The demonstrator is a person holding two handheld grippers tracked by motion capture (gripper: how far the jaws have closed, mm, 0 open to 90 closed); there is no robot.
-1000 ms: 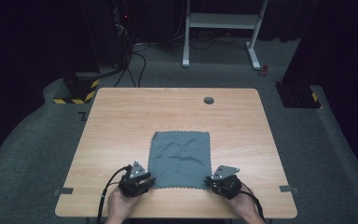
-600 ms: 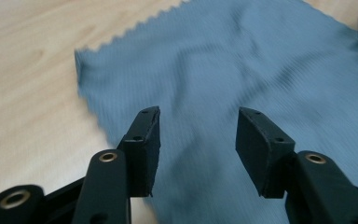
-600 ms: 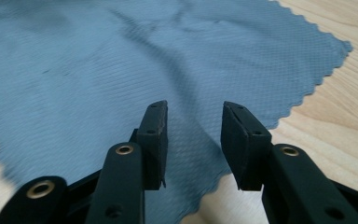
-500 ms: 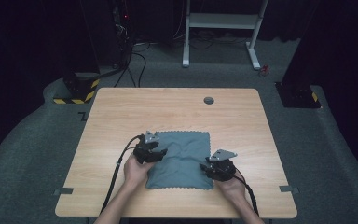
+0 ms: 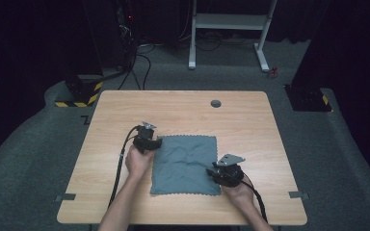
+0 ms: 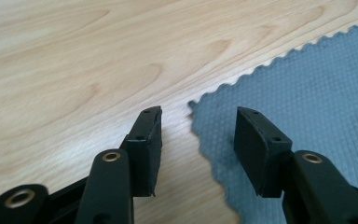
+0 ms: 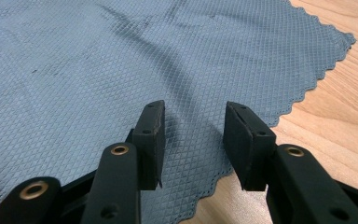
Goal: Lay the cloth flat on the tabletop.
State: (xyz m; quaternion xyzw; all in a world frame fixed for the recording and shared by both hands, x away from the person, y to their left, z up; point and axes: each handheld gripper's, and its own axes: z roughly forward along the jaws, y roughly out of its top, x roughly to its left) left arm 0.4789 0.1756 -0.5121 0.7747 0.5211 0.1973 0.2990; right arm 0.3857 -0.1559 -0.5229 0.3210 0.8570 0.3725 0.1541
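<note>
A grey-blue cloth (image 5: 185, 163) with a scalloped edge lies flat on the wooden table (image 5: 250, 125), with a few soft creases. My left gripper (image 5: 158, 141) is at the cloth's far left corner. In the left gripper view that corner of the cloth (image 6: 279, 93) lies on the table between the tips of the left gripper (image 6: 198, 116), whose jaws stand open, have just been closing and do not touch it. My right gripper (image 5: 212, 172) is at the cloth's right edge. The right gripper (image 7: 196, 109) hovers open over the cloth (image 7: 121, 60); its jaws have just been opening.
A round dark grommet (image 5: 215, 103) sits near the table's far edge. A black cable (image 5: 118, 173) trails from the left gripper over the near left of the table. Beyond the table stand a white desk frame (image 5: 226, 21) and a yellow-striped black base (image 5: 79, 94).
The left hand has travelled from the cloth's near left corner up to its far left corner. The right hand has shifted slightly forward along the right edge, and its jaws have opened wider.
</note>
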